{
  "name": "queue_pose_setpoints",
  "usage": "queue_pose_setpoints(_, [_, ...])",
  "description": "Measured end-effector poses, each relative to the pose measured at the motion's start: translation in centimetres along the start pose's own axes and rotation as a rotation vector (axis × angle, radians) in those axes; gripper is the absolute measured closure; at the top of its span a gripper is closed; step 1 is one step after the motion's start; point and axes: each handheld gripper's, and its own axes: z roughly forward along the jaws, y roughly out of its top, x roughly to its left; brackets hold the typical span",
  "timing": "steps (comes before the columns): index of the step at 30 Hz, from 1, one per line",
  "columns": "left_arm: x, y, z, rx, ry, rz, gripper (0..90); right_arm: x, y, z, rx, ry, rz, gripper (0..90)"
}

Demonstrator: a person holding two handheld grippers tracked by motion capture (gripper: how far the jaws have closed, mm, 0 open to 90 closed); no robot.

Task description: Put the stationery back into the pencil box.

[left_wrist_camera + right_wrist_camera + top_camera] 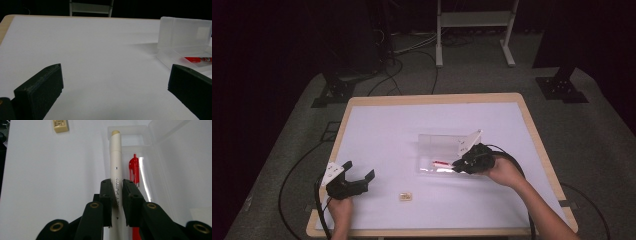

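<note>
L gripper sits at the near-left corner of the table, jaws spread wide apart, nothing btwn them, just bare white top ahead in the left gripper view. Moving right: small beige eraser lies alone near the front edge, well apart from both tools. Next, the clear plastic case, lid standing open, w/ a red pen lying inside. R gripper is at the case's right end, jaws clamped tight on a cream-white marker, pads pressing both sides of the barrel. In the right gripper view the marker runs straight out along the jaws, just beside the red pen, over the case's tray; can't tell if it touches the tray.
</note>
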Motion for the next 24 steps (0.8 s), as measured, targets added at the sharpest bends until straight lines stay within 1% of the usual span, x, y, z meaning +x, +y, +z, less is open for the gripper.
queue_pose_setpoints(8, [0.0, 0.0, -0.1, -0.003, -0.004, -0.003, 0.0, -0.7, 0.1, 0.5, 0.017, -0.006, 0.003, 78.0])
queue_pose_setpoints(18, [0.1, 0.0, -0.1, -0.003, -0.002, -0.005, 0.0, -1.4, -0.1, 1.9, 0.051, 0.007, 0.006, 78.0])
queue_pose_setpoints(24, [0.1, 0.0, -0.1, -0.004, -0.005, -0.008, 0.0, -1.6, -0.1, 2.3, 0.06, 0.01, 0.004, 78.0])
